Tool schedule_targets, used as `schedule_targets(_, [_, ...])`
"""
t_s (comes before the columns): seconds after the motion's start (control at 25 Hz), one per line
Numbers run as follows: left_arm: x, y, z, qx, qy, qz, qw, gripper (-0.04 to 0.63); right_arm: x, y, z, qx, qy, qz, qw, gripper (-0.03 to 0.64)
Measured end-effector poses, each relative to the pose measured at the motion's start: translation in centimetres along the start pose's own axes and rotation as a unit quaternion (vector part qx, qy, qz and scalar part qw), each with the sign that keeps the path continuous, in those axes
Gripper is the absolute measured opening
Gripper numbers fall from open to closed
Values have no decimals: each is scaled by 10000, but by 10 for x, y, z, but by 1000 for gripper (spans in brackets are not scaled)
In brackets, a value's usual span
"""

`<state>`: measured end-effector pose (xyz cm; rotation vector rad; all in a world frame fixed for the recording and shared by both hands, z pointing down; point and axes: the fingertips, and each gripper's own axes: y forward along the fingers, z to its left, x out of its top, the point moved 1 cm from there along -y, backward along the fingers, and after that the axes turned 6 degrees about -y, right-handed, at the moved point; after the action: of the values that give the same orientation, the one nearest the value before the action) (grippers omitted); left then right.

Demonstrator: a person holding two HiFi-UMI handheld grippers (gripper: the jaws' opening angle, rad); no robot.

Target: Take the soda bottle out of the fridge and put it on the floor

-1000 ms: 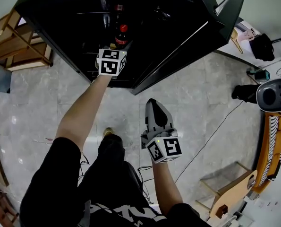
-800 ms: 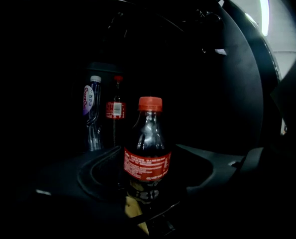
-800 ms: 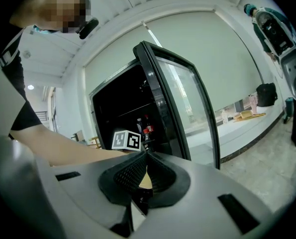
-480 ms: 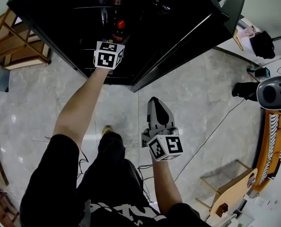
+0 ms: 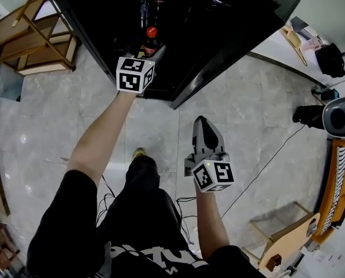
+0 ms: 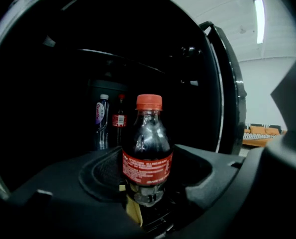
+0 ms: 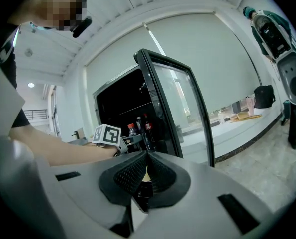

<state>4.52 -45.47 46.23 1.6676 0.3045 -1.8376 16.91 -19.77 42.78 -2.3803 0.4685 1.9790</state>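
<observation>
**Bottle in the grip, floor yet to come**

The soda bottle (image 6: pixel 147 153), red cap and red label, stands upright between the jaws of the left tool (image 6: pixel 148 180). The pads are closed in on its lower body, wide as the bottle is, so that reads as a firm hold. From the head view it sits right at the open front of the fridge (image 5: pixel 230 33), at the end of an outstretched left arm. Whether its base is clear of the shelf I cannot tell.

Behind it, deeper in the dark interior, two other bottles (image 6: pixel 102 121) stand side by side, untouched. The fridge door (image 7: pixel 182 108) hangs wide open to the right.

The right tool (image 7: pixel 147 176) waits low and well apart from the fridge, its jaws pressed together on nothing.

So the score as I judge it: reach made, grasp on, and the bottle only at the fridge's mouth. Left to do is draw it fully out, bring it down, and stand it on the grey tiled floor (image 5: pixel 247 109), which has open room beside the person's feet.
</observation>
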Motion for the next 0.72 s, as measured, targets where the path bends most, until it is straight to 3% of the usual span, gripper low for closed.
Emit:
schedule_targets(0.32, [-12,-74,-36,-428,-34,-61,9991,299,-21,-31,4,135,-344,-83,9993,23])
schedule_targets(0.72, [-79,-117,-37,-564,79,-10,9984,299,-90,-33,3,139,-505,-267,9983,23])
